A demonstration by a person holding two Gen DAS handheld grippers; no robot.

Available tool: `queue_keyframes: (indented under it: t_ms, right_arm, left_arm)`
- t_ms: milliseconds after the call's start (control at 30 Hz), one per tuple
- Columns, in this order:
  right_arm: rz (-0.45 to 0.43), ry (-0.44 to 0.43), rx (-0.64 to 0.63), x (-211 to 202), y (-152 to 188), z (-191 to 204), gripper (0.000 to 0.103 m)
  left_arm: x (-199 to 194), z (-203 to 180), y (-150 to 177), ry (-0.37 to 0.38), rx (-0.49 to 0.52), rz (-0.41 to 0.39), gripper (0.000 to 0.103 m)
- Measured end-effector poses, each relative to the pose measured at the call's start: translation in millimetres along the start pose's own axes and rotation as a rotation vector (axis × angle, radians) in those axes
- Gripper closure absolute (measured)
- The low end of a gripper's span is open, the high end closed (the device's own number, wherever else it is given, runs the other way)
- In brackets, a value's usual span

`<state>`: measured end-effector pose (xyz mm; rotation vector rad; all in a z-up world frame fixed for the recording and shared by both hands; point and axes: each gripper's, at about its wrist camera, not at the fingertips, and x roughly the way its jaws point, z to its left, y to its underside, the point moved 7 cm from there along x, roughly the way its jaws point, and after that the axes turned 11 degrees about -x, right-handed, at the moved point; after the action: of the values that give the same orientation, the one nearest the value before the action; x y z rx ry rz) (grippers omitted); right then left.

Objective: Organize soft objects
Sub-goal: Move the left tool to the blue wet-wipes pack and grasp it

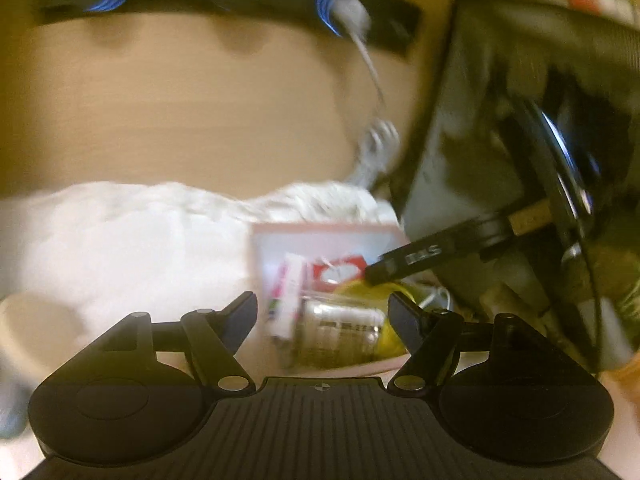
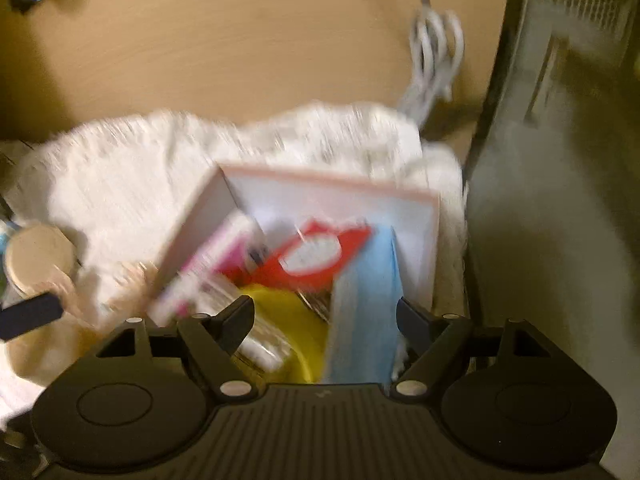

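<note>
Hovering over a pale pink box (image 2: 332, 196), the right gripper (image 2: 325, 322) has its jaws spread wide and grips nothing; a light blue fabric piece (image 2: 364, 320) stands upright between the fingers, but whether it touches the right-hand finger cannot be told. The left gripper (image 1: 322, 314) is likewise spread wide and empty, poised above the near end of the same box (image 1: 320, 236). Inside the box lie a red packet (image 2: 316, 256), a pink-and-white carton (image 2: 208, 264), a yellow item (image 2: 288, 328) and a clear packet (image 1: 340, 332); blur leaves all their printing unreadable. A white fluffy towel (image 2: 120, 184) lies behind and to the left of the box, touching it, on the wooden tabletop (image 2: 220, 48). A coiled white cable (image 2: 436, 56) rests beyond the towel, beside a dark upright object (image 2: 540, 200).
</note>
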<state>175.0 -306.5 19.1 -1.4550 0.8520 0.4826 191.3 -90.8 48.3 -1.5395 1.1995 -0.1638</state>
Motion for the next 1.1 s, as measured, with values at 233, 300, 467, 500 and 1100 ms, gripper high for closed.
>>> queue_keyframes:
  t_ms: [233, 300, 467, 500, 1100]
  right_arm:
    - [-0.206, -0.070, -0.165, -56, -47, 83, 0.016]
    - [-0.210, -0.146, -0.173, -58, -58, 119, 0.015]
    - [-0.115, -0.341, -0.112, -34, -75, 218, 0.015]
    - [-0.093, -0.355, -0.112, -26, -77, 237, 0.015]
    - [0.110, -0.607, 0.024, 54, -107, 363, 0.059]
  left_arm:
    - [-110, 126, -8, -0.285, -0.124, -0.198, 0.025]
    - [-132, 166, -8, -0.363, -0.172, -0.210, 0.026]
    - [-175, 234, 0, -0.485, -0.273, -0.259, 0.026]
    - [-177, 242, 3, -0.481, -0.293, -0.257, 0.026]
    - [-80, 282, -13, -0.311, -0.145, -0.073, 0.025]
